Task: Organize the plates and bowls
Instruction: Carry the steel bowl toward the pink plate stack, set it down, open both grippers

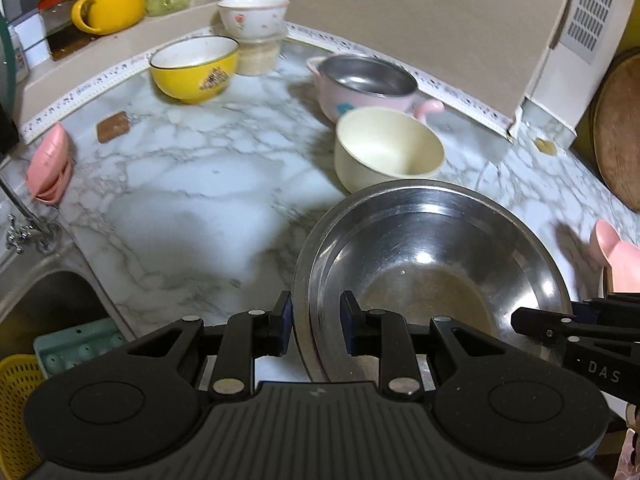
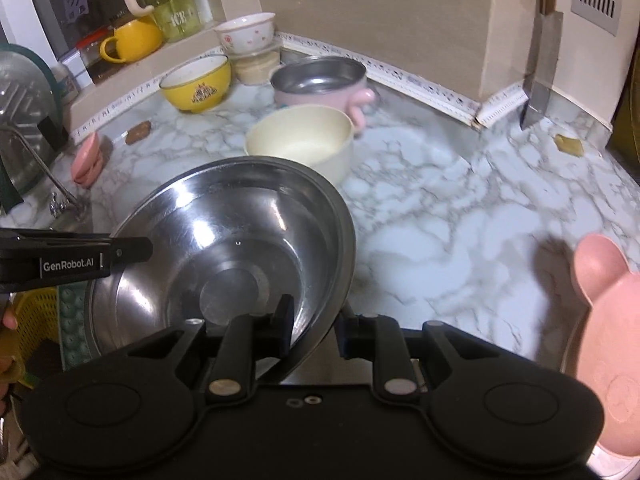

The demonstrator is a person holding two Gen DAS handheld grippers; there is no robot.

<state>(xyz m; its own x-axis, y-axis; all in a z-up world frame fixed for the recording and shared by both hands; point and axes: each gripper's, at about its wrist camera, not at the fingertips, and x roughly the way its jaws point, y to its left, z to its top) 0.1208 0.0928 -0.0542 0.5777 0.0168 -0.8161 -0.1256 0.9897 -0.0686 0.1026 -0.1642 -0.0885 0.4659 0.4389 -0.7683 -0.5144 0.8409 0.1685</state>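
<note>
A large steel bowl (image 1: 432,264) is held above the marble counter (image 1: 192,184) by both grippers. My left gripper (image 1: 316,322) is shut on its left rim, one finger inside and one outside. My right gripper (image 2: 314,330) is shut on the right rim of the same bowl (image 2: 224,248). Beyond it stand a cream bowl (image 1: 388,152), a pink pot with a steel liner (image 1: 368,84), a yellow bowl (image 1: 196,68) and a white flowered bowl (image 1: 254,14) stacked on a container. The right gripper's finger shows in the left wrist view (image 1: 560,322).
A pink plate (image 2: 608,312) lies at the right. A sink (image 1: 44,304) with a tap is at the left, with a yellow basket (image 1: 16,400) and a green tray. A pink sponge holder (image 1: 50,164), a yellow mug (image 1: 110,6) on the ledge and a wooden board (image 1: 620,128) stand around.
</note>
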